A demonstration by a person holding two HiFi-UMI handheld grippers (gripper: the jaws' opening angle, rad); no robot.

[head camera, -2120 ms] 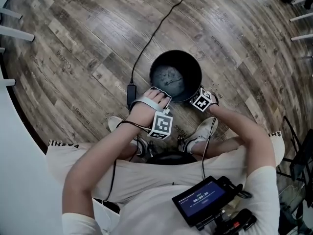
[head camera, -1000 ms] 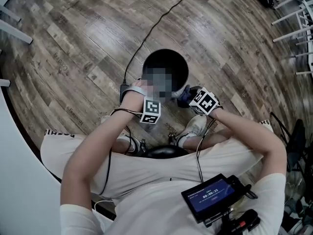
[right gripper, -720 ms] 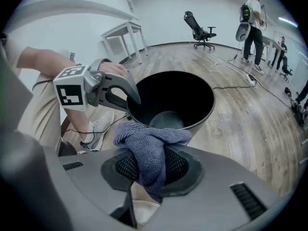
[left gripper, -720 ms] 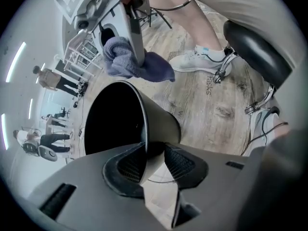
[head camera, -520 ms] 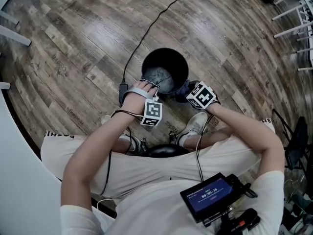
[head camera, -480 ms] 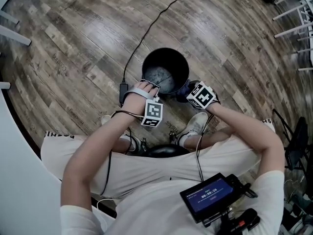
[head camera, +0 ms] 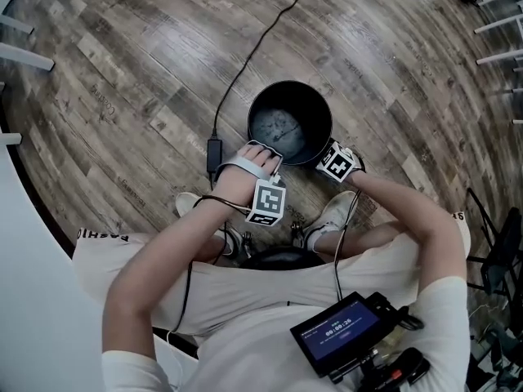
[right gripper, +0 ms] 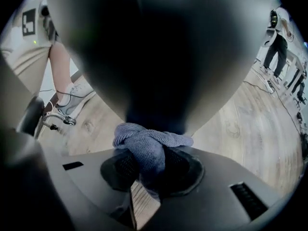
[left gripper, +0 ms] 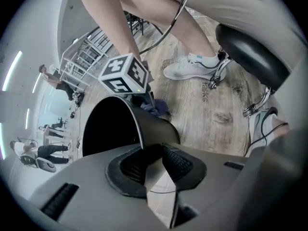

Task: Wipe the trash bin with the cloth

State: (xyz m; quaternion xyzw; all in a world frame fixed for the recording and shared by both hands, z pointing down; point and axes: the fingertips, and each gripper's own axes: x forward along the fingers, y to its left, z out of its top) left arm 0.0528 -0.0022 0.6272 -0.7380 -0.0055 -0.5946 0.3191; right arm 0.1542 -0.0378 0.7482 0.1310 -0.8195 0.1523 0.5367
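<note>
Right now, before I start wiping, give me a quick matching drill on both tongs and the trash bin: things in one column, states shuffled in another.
1. left tongs
2. right tongs
3. trash bin

A. stands upright on the wood floor
B. clamped on the blue cloth
C. closed on the bin's rim

Pairs: 1-C, 2-B, 3-A.
The left tongs have just been closing, with the rim between them.

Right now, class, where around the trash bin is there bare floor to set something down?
Bare floor lies beyond the trash bin and to its right. On its left the cable crosses. The near side is crowded with the person's shoes.
</note>
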